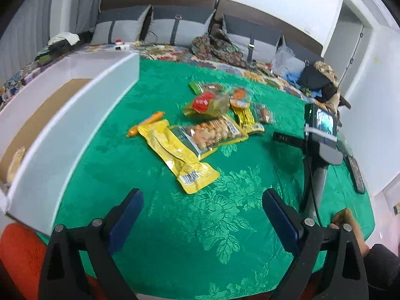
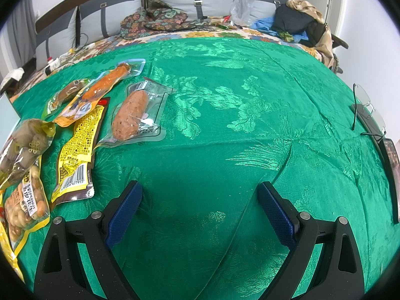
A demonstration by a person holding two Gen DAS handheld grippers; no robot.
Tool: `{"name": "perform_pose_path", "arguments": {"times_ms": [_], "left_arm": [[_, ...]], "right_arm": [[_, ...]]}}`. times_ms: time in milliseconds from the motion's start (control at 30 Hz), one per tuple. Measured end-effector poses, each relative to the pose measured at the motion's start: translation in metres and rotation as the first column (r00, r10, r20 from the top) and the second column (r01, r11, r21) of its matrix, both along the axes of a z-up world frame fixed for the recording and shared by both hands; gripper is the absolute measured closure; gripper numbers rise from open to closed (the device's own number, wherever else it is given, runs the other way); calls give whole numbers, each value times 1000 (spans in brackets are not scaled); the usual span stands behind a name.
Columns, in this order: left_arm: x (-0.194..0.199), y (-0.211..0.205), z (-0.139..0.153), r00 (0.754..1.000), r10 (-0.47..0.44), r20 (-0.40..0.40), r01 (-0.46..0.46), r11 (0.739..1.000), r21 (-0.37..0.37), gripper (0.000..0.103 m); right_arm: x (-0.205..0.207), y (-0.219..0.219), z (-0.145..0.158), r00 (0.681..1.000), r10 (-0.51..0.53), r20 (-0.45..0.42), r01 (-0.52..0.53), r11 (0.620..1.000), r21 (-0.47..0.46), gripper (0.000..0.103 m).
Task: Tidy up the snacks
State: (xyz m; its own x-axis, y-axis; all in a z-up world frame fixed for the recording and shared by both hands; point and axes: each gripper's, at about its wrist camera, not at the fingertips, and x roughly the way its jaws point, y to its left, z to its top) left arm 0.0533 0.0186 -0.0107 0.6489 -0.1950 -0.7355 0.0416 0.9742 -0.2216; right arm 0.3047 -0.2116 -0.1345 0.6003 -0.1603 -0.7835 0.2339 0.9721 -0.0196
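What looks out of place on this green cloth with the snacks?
The thin-framed eyeglasses at the green floral cloth's right edge are not snacks. The snack packets lie in a loose overlapping heap beside the white cardboard box.

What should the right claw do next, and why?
Probably swing left to the sausage pack: the right claw is open and empty over bare green cloth, and that pack lies nearest, clear of the others.

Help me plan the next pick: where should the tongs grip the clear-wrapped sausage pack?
Grip the sausage pack across its thick middle, coming from above with the right tongs. It lies flat on the green cloth; its sealed edges look too thin.
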Motion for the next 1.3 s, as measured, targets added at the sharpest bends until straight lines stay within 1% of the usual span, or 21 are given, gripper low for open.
{"name": "perform_pose_path", "arguments": {"times_ms": [100, 167, 267, 367, 500, 600, 733, 900, 967, 1100, 1133, 1233, 1300], "left_arm": [[8, -2, -18, 999, -20, -35, 20, 1000, -6, 8], [9, 0, -28, 999, -27, -45, 27, 1000, -2, 8], [9, 6, -45, 998, -20, -54, 20, 1000, 10, 8], [11, 17, -59, 996, 1, -88, 0, 1000, 4, 8], [10, 30, -63, 996, 34, -78, -34, 999, -4, 8], [10, 37, -67, 995, 48, -86, -49, 999, -9, 8], [9, 37, -70, 994, 42, -97, -42, 999, 1, 8], [6, 34, -65, 997, 23, -79, -22, 1000, 21, 8], [7, 35, -67, 996, 24, -86, -23, 1000, 14, 8], [9, 37, -72, 993, 23, -120, -24, 1000, -11, 8], [10, 36, -72, 992, 21, -124, -23, 1000, -13, 8], [12, 36, -68, 992, 18, -126, -21, 1000, -21, 8], [15, 37, -65, 991, 19, -131, -22, 999, -27, 8]], "right_arm": [[0, 0, 0, 1000, 0, 0, 0, 1000, 0, 7], [0, 0, 0, 1000, 0, 0, 0, 1000, 0, 7], [0, 0, 0, 1000, 0, 0, 0, 1000, 0, 7], [0, 0, 0, 1000, 0, 0, 0, 1000, 0, 7], [0, 0, 0, 1000, 0, 0, 0, 1000, -1, 7], [0, 1, 0, 1000, -1, 0, 1, 1000, 0, 7], [-1, 0, 0, 1000, 1, 0, -1, 1000, 3, 7], [-5, 1, 1, 1000, 12, -10, -12, 1000, -4, 9], [-21, 3, 4, 999, 35, -4, -35, 999, -21, 9], [-64, 9, 14, 992, 93, 81, -90, 995, -42, 8], [-77, 8, 14, 990, 108, 96, -104, 994, -42, 8], [-96, 6, 14, 986, 120, 118, -118, 993, -28, 8], [-100, 3, 17, 984, 113, 140, -114, 994, -1, 8]]}}
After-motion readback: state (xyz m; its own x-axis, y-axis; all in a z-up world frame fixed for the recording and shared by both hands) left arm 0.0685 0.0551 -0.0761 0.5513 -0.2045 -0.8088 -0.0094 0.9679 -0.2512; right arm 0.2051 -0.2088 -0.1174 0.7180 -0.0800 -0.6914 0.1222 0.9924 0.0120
